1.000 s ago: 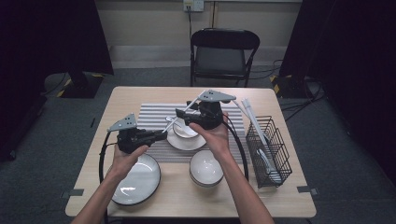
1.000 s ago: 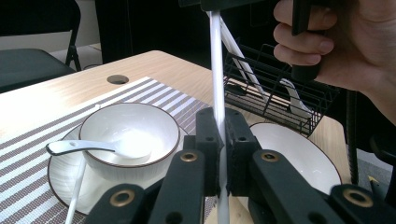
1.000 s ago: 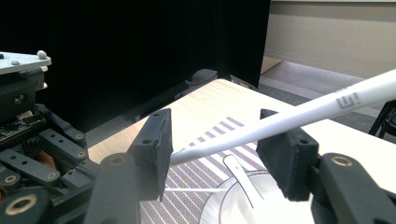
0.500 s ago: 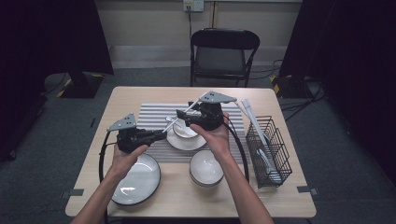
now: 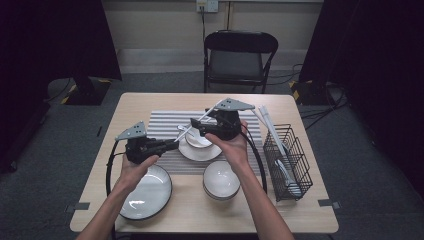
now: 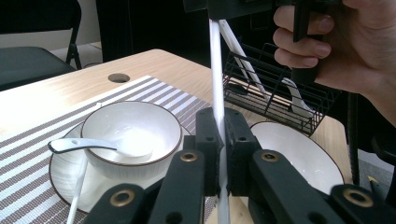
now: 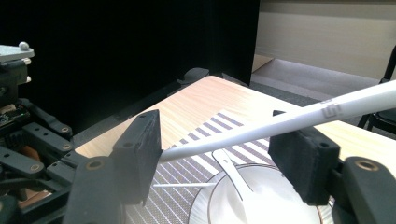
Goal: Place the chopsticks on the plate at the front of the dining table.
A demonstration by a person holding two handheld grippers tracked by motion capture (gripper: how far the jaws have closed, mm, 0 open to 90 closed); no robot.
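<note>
While the left gripper (image 5: 170,145) stays clamped on the slim white plastic chopstick (image 6: 216,79) beside the small white ceramic bowl (image 6: 131,131), the right gripper (image 7: 224,154) has just been opening, its black pads (image 7: 142,140) apart around the chopstick, whose far end the high view hides.

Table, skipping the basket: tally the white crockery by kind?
Bowls: 2 (bowl on saucer, front bowl)
Plates: 2 (saucer, big plate)
Spoons: 1 (spoon, lying in the bowl on saucer)
Total: 5
</note>
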